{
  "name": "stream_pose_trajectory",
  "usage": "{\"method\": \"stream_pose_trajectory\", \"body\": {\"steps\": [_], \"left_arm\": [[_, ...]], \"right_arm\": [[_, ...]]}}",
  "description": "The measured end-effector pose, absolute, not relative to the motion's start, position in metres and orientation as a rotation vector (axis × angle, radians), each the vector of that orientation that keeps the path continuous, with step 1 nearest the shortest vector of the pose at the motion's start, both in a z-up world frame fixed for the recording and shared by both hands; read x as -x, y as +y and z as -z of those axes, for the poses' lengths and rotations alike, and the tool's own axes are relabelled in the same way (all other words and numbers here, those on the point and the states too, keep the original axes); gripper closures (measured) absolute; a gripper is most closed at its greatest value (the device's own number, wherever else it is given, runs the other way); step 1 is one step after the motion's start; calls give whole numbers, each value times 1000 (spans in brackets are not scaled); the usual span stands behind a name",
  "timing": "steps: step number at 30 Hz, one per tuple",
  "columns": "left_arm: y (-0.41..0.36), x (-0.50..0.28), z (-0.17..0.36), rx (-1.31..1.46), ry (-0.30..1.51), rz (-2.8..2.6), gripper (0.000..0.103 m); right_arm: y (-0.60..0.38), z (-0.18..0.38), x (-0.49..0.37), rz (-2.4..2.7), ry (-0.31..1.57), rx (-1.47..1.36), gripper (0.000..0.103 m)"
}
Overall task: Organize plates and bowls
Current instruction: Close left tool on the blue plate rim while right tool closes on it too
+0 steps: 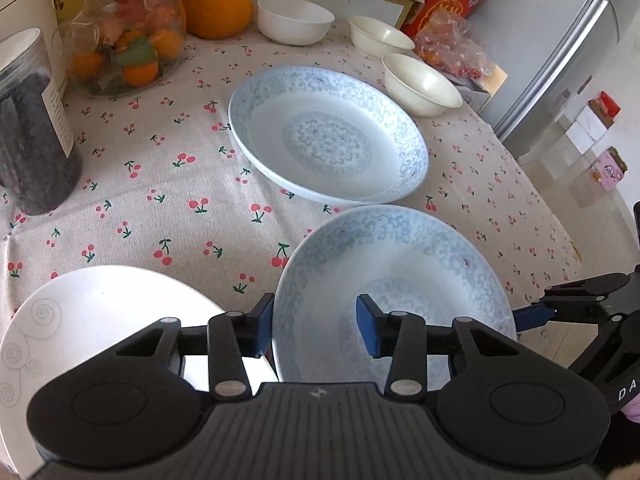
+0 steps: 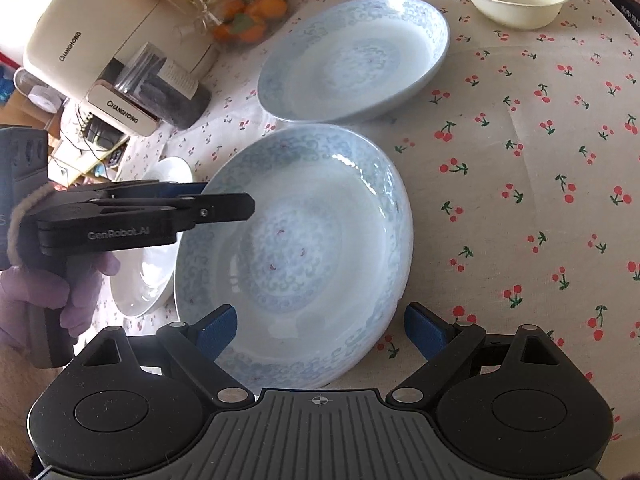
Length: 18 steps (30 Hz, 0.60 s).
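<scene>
A near blue-patterned plate (image 1: pixel 400 280) (image 2: pixel 296 248) lies on the cherry tablecloth, a second blue plate (image 1: pixel 328 136) (image 2: pixel 352 56) just behind it. A white swirl plate (image 1: pixel 80 328) (image 2: pixel 140 272) lies to its left. Three white bowls (image 1: pixel 294 20) (image 1: pixel 380 36) (image 1: pixel 420 84) stand at the back. My left gripper (image 1: pixel 316 328) (image 2: pixel 224 196) is open with its fingers astride the near plate's left rim. My right gripper (image 2: pixel 320 332) (image 1: pixel 532 314) is open astride the plate's opposite rim.
A glass jar of small oranges (image 1: pixel 128 36), a dark-filled canister (image 1: pixel 32 128), a large orange (image 1: pixel 218 4) and a white appliance (image 2: pixel 100 32) crowd the far left. Snack bags (image 1: pixel 448 32) lie behind the bowls. The table edge (image 1: pixel 560 216) drops off at right.
</scene>
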<state>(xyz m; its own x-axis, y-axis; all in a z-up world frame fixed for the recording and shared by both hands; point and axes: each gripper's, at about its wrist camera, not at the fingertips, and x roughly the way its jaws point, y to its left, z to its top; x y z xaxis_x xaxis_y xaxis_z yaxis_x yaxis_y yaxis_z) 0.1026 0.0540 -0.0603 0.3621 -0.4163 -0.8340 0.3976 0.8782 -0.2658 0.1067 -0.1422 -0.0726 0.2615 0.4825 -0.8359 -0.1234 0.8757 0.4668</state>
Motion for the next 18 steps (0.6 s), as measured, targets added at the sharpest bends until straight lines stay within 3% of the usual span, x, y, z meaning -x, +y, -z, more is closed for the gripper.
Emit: {"method": "stream_pose_trajectory", "body": {"steps": [4, 10, 13, 18], "left_arm": [[56, -104, 60, 20, 1085, 508, 70], [58, -105, 60, 9, 1086, 493, 80], [59, -105, 60, 6, 1084, 479, 84], [60, -106, 60, 1, 1078, 465, 89]], "right_arm": [[-140, 73, -105, -430, 1245, -330, 12], [-136, 71, -102, -422, 1236, -290, 27], [-137, 70, -101, -397, 1230, -274, 38], [-143, 70, -100, -346, 1230, -261, 66]]}}
